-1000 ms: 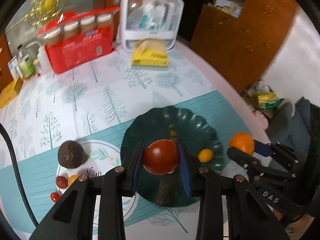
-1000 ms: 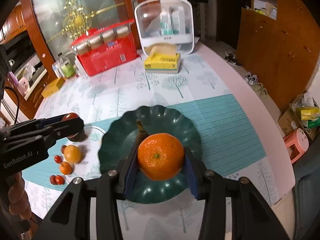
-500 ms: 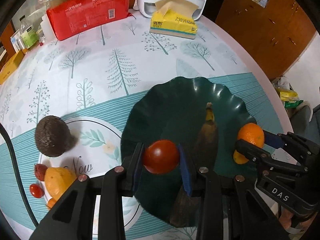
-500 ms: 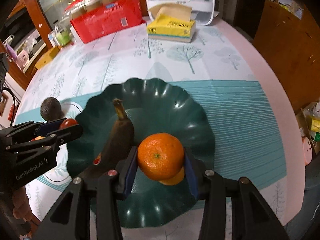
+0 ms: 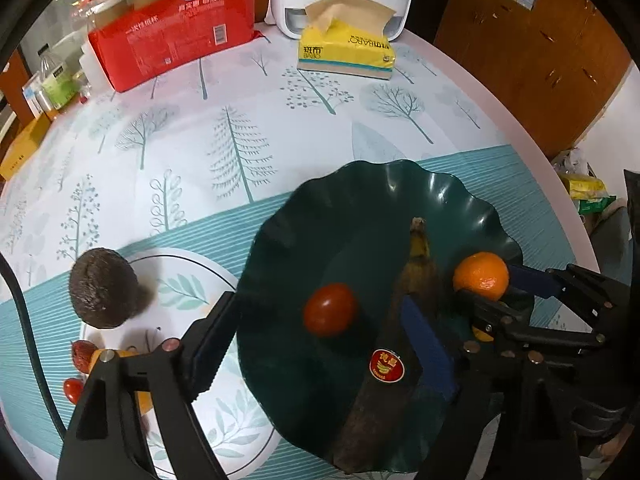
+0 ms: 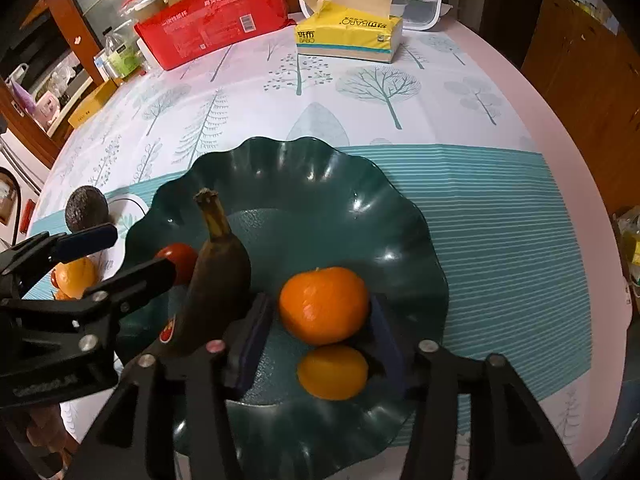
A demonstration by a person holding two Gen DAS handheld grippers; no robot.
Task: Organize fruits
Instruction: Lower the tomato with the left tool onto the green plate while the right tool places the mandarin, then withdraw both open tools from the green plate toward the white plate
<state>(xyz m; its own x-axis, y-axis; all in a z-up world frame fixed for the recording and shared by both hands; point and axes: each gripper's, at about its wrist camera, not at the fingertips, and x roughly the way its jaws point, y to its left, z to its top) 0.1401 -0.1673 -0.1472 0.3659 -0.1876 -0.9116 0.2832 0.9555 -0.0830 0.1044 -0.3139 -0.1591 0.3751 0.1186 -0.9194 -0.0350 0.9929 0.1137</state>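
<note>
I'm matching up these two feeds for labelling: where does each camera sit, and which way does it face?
Left wrist: on the left hand-held gripper, looking down over the green plate at the tomato; its own open fingers show, with the right hand-held gripper at the right.
Right wrist: on the right hand-held gripper, facing the tangerine; its open fingers show, with the left hand-held gripper at the left.
Shared: plate, banana, tomato, tangerine, tissue box.
</note>
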